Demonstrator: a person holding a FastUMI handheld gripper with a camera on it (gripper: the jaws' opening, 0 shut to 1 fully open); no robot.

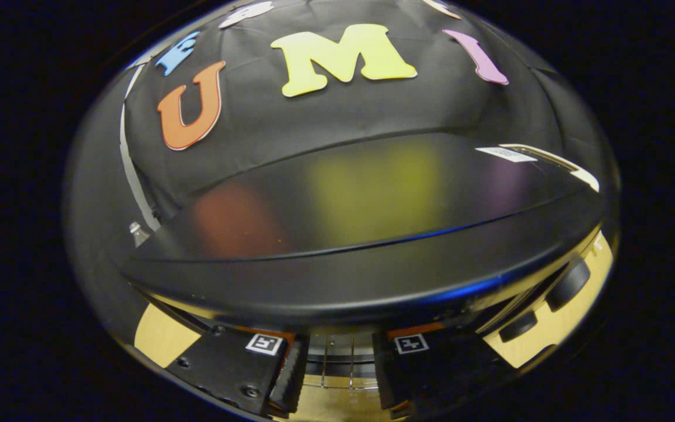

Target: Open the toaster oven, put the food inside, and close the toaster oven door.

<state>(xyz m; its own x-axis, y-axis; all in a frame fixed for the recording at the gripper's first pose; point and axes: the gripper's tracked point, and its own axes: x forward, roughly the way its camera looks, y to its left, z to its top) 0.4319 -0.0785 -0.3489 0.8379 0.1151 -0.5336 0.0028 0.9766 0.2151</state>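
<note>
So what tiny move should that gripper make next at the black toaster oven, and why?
Probably dip a little lower. The gripper's fingers stand apart, holding nothing, right up against the glossy black toaster oven's front edge, with a wire rack showing in the gap just ahead. Whether the door is open I cannot tell from here.

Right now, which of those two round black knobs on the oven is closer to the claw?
The lower knob, just beyond the claw's right-hand finger. The other knob sits farther up the toaster oven's front panel. The claw's fingers are apart, holding nothing.
</note>
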